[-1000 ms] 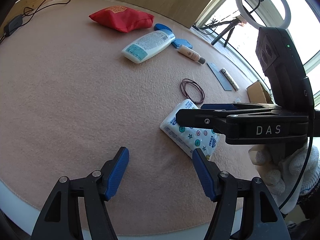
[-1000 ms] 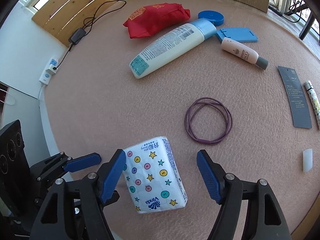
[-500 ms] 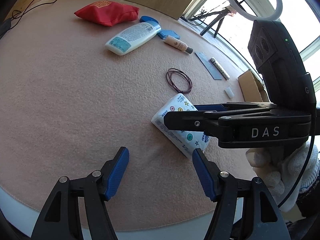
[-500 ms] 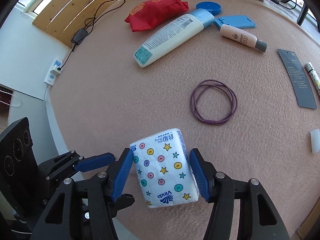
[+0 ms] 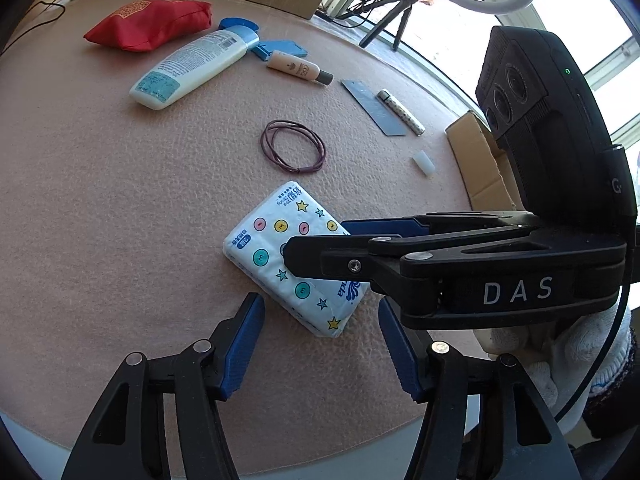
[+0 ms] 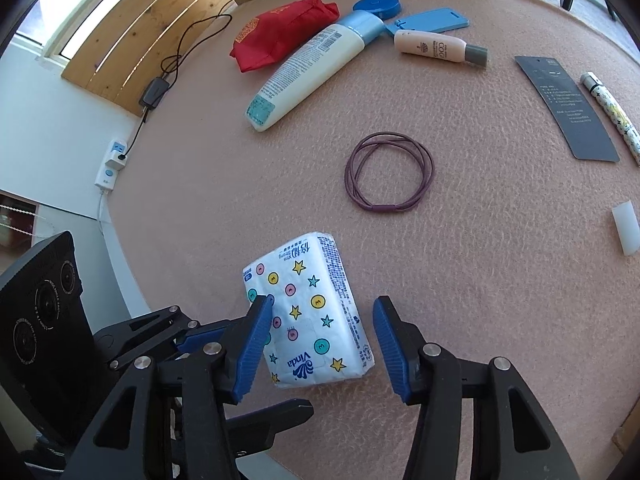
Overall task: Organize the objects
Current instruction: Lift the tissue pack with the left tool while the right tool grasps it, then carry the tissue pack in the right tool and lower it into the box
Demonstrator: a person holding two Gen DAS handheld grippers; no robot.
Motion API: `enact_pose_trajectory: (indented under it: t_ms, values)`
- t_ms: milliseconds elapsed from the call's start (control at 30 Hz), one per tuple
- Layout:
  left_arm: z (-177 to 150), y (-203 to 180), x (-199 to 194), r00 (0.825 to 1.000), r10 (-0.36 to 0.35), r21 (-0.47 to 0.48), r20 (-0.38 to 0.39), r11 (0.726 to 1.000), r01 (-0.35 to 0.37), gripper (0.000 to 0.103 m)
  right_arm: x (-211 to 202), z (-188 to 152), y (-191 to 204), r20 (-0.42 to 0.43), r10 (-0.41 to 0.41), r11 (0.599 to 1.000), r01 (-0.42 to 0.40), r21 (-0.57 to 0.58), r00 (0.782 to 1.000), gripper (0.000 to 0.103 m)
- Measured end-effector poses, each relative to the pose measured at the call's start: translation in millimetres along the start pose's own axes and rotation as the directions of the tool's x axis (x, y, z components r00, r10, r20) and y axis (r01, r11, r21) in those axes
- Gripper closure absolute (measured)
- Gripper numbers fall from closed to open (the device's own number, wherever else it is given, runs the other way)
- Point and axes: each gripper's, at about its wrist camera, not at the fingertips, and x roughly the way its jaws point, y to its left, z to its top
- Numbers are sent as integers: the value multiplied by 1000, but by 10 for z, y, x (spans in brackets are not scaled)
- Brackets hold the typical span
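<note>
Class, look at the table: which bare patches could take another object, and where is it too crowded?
Bare felt lies left of the tissue pack and lotion bottle, and between the hair ties and the black card. The far edge is crowded: red pouch, bottle, blue items and cosmetic tube cluster together.

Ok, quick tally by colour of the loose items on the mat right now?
Red: 1, pouch
Blue: 2, round lid, flat tag
White or pale: 5, lotion bottle, small tube, tissue pack, pen, cap
Purple: 1, hair ties
Dark grey: 1, card
Total: 10
</note>
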Motion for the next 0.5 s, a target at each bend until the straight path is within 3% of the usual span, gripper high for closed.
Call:
enact_pose_trajectory:
  t_ms: [267,500]
  values:
    - [41,-136,22,1000,15,34,-9,999,-15,51,-113,-88,-76,29,13,999,-14,30,1000,62]
    - [228,-518,6,1000,-3,122,7,993,2,51,-548,-201,-256,133,-7,996,-5,89,991,62]
